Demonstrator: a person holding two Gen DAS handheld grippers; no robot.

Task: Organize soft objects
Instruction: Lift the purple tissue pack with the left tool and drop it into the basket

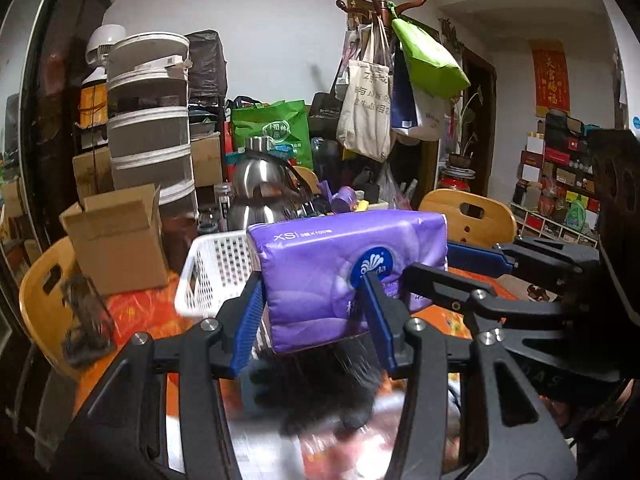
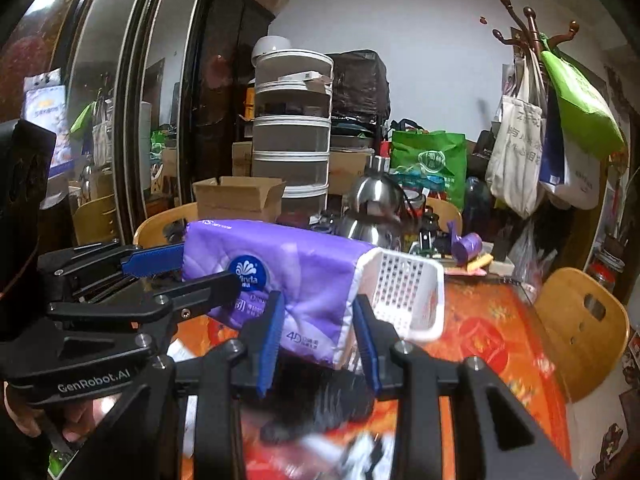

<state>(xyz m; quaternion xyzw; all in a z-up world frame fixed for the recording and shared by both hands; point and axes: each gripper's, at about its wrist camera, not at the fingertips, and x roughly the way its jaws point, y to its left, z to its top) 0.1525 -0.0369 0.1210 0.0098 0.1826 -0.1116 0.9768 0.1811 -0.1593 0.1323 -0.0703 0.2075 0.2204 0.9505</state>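
Note:
A purple soft pack of tissues point(image 1: 344, 272) hangs in the air above the table, held from both ends. My left gripper point(image 1: 314, 320) is shut on its near end, blue pads point(image 1: 246, 320) pressed into the wrapper. In the same view my right gripper point(image 1: 448, 268) comes in from the right and clamps the pack's other end. The right wrist view shows the tissue pack point(image 2: 312, 280) squeezed by my right gripper point(image 2: 318, 336), with my left gripper point(image 2: 188, 272) gripping at the left. A white perforated basket point(image 1: 216, 276) point(image 2: 404, 292) sits just behind the pack. A blurred black furry thing point(image 1: 320, 384) lies below.
The table has an orange-red patterned cloth point(image 2: 492, 320). On it stand an open cardboard box point(image 1: 116, 236), steel kettles point(image 1: 260, 188) and small clutter. Wooden chairs point(image 2: 580, 328) ring the table. A coat rack with bags point(image 1: 384, 92) and stacked storage stand behind.

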